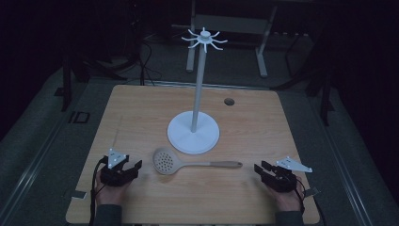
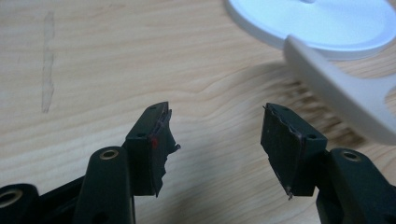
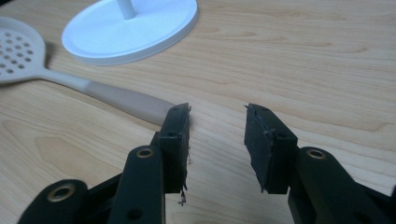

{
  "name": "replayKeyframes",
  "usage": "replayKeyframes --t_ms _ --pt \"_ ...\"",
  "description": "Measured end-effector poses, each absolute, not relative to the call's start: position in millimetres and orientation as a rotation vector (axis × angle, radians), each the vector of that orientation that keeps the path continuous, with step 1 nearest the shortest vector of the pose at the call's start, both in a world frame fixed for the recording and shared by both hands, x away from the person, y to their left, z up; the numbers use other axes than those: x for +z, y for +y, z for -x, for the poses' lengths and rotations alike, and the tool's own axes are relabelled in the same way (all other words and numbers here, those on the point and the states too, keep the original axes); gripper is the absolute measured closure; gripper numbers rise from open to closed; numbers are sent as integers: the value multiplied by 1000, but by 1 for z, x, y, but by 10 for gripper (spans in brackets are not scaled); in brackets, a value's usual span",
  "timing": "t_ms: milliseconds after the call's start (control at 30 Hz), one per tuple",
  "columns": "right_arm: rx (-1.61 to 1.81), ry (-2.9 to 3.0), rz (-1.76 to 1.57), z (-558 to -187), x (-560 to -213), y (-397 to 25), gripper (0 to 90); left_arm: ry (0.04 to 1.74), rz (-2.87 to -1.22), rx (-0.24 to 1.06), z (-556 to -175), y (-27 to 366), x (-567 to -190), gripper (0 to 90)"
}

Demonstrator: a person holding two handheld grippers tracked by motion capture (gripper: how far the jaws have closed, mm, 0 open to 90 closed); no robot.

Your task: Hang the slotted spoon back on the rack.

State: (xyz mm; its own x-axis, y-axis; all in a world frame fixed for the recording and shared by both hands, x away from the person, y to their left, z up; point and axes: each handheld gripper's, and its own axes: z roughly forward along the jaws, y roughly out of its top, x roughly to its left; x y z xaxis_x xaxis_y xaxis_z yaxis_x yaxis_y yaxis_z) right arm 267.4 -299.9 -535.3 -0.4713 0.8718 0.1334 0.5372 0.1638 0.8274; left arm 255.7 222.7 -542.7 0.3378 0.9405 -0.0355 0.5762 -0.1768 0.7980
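While your two hands rest near the front edge of the table [image 1: 141, 108], a pale slotted spoon [image 1: 188, 163] lies flat on the wood between them, its round perforated bowl toward your left side and its handle running out toward your right. Just behind the spoon stands a white hook stand [image 1: 193, 129], its round base on the table and a thin upright post carrying a ring of curved hooks at the top.

Your left tongs [image 1: 134, 167] sit parted wide with nothing between the jaws; in the left gripper view [image 2: 215, 140] bare wood shows through the gap, and the spoon's bowl rim passes close by on the right, apart from the jaw.

Your right tongs [image 1: 261, 168] are likewise parted and hold nothing. In the right gripper view [image 3: 217, 140] the handle end of the spoon lies just beyond the left-hand jaw tip; whether they touch you cannot tell.

A small dark hole [image 1: 229, 101] marks the far part of the table.
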Motion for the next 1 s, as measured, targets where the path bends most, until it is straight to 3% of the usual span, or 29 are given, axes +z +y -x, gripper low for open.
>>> replayKeyframes --t_ms 1000 --pt "1223 1976 -1303 -263 -531 -302 581 1002 -2018 583 -295 163 -488 458"
